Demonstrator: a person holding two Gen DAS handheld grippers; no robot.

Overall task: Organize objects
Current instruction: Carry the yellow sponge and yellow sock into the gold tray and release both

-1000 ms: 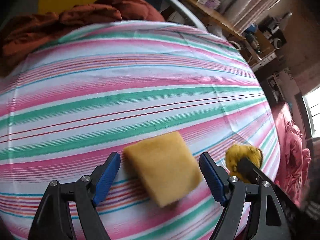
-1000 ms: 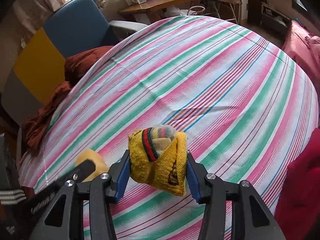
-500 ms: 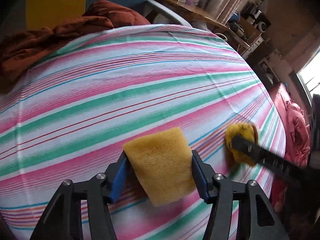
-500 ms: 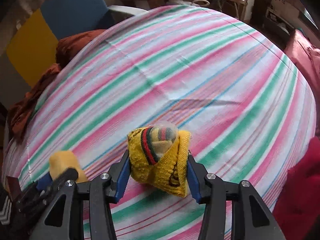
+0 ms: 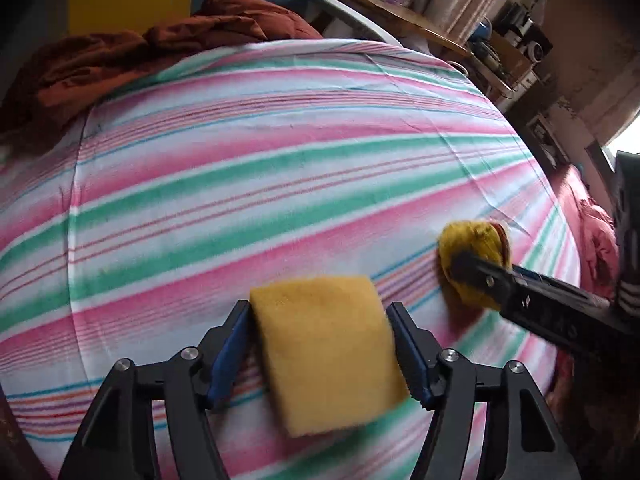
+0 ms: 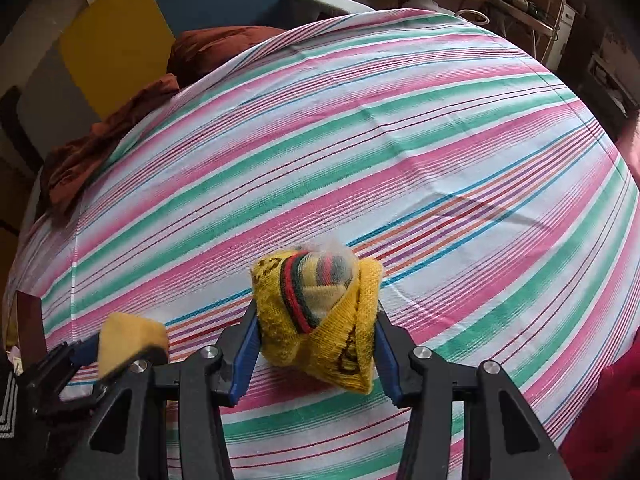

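Left gripper (image 5: 322, 344) is clamped on a yellow sponge (image 5: 326, 354), held above the striped bedsheet (image 5: 240, 168); the sponge's near end hides the sheet beneath it. Right gripper (image 6: 316, 346) is clamped on a rolled yellow sock bundle (image 6: 320, 316) with red and green bands; lettering on its lower fold is partly cut off and unreadable. A rust-coloured blanket (image 5: 132, 56) lies crumpled at the far edge. Motion blur softens the stripes in the left wrist view.

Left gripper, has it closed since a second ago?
Yes. The left gripper now clamps the sponge; earlier its fingers stood clear of it.
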